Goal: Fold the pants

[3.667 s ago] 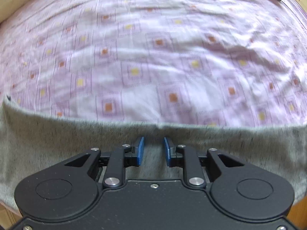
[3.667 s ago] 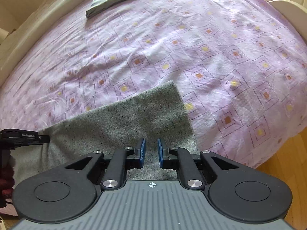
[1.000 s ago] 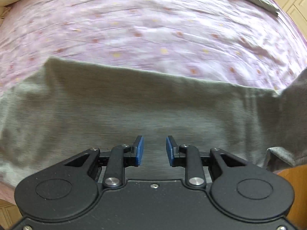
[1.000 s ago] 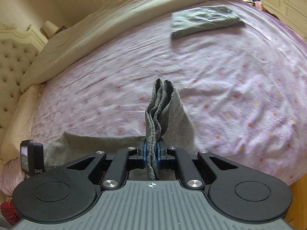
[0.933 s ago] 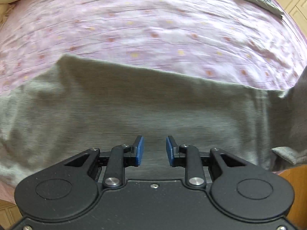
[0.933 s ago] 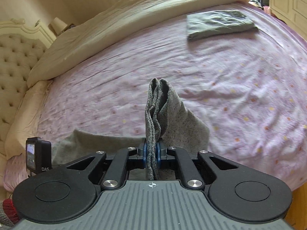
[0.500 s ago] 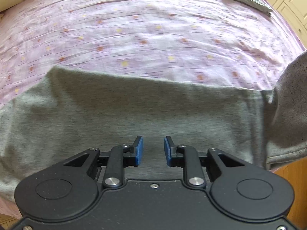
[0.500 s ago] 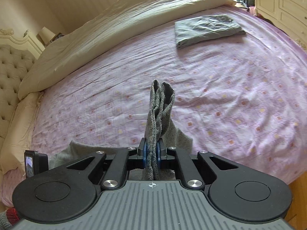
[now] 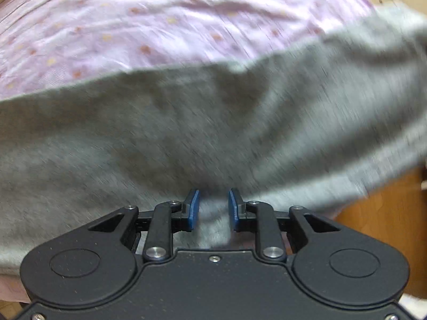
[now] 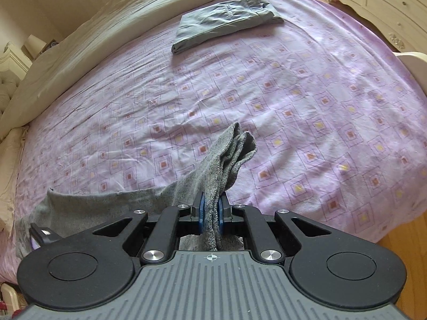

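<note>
I'm carrying the cuff end of the grey pants [image 10: 226, 160] in my right gripper [image 10: 210, 214], whose blue pads are clamped tight on a bunched wad of the knit, and the loose tip is flopping over toward the far right now instead of standing straight up as it was half a second ago. The rest of the pants [image 9: 186, 133] is lying along the near edge of the bed [image 10: 320, 106], on the purple patterned sheet, with the near left part still flat. Looking through the left wrist view, I'm seeing the big change: the lifted fabric has swept in from the right and is now draping across most of the frame, blurred with motion, where a moment ago it was only hanging at the right edge. My left gripper [image 9: 213, 210] has just been narrowing a little; its pads are standing partly apart, with grey cloth showing between them, but I cannot see them pressing on it, so I'm calling it empty. I'm judging that the fold-over is under way and the held end is heading toward the left end. Far off, another folded garment [image 10: 226, 24] is sitting near the cream duvet [image 10: 106, 21].
</note>
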